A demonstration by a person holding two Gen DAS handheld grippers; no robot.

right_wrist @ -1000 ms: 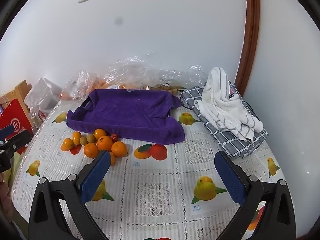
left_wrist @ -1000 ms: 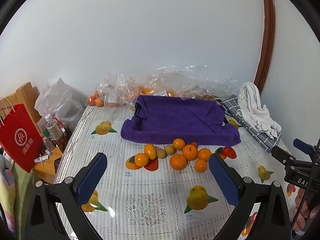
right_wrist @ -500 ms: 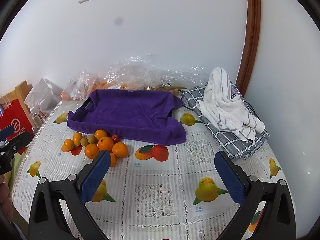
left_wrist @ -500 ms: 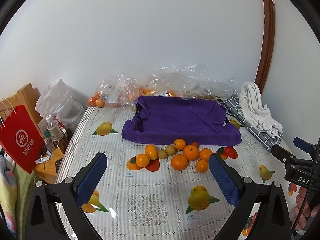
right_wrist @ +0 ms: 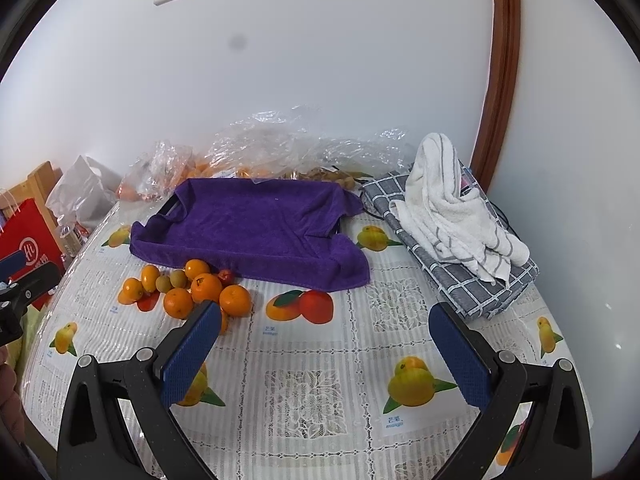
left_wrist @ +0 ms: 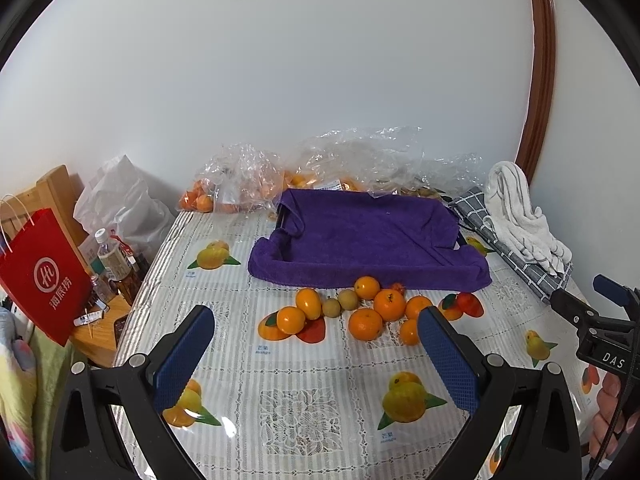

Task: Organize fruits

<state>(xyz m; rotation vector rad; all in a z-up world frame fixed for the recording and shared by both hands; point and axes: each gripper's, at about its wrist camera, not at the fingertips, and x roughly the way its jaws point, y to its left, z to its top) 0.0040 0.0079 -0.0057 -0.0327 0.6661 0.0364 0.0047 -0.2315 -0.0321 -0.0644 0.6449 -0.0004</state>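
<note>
Several oranges [left_wrist: 389,304] and two small greenish-brown fruits [left_wrist: 347,299] lie in a loose cluster on the fruit-print tablecloth, just in front of a tray draped in a purple towel [left_wrist: 372,236]. The same orange cluster [right_wrist: 206,288] sits left of centre in the right wrist view, below the purple towel tray [right_wrist: 256,224]. My left gripper [left_wrist: 316,350] is open, hovering short of the fruit with nothing between its fingers. My right gripper [right_wrist: 324,344] is open too, to the right of the cluster and holding nothing.
Clear plastic bags [left_wrist: 248,176] with more oranges lie behind the tray by the wall. A white striped towel [right_wrist: 452,208] rests on a grey checked cloth [right_wrist: 472,280] at right. A red paper bag [left_wrist: 40,276] and bottles [left_wrist: 112,256] stand off the table's left edge.
Both grippers have drifted slightly back and up, so the fruit and tray sit a little farther off. Both stay open; nothing on the table has moved.
</note>
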